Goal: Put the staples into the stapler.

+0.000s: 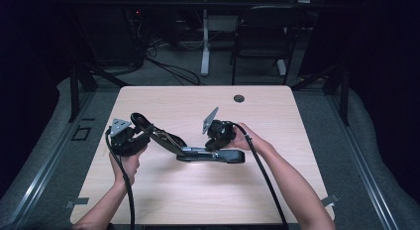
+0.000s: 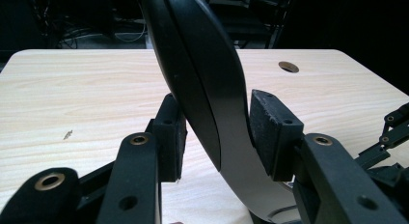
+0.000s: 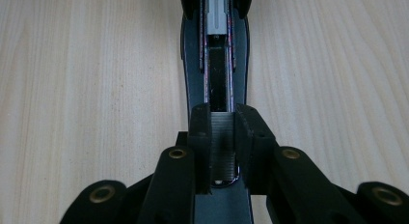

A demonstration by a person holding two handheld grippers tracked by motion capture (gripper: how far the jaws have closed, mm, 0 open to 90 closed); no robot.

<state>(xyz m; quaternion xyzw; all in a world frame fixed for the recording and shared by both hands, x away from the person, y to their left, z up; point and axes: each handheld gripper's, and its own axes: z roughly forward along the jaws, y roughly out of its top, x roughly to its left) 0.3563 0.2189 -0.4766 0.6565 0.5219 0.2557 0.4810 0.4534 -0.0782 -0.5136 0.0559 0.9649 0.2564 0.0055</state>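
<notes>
Dark curtains and a folding chair (image 1: pixel 261 36) stood behind the pale wooden table (image 1: pixel 277 190), which had a small round cable hole (image 1: pixel 239 98) near its far edge. Well toward the person from that hole, near the middle of the table, lay a black stapler (image 1: pixel 210 154), swung wide open. Its base rested flat on the wood, while its curved top cover (image 2: pixel 202 89) rose up and away from the base on the side farther from the hole. The left tool (image 1: pixel 130 136) was clenched on that raised cover; in the left gripper view both pads (image 2: pixel 272 132) pressed against the cover's dark sides. The right tool (image 1: pixel 218 141) came down onto the base from the hole's side, its grey plate tilted upward. In the right gripper view its two pads stood close together over the open staple channel, with a silvery strip of staples (image 3: pixel 223 144) between them; they appeared to be gripping that strip, touching it on both sides. Beyond the staples the channel ran on, with a grey pusher (image 3: pixel 217 15) near its far end.
</notes>
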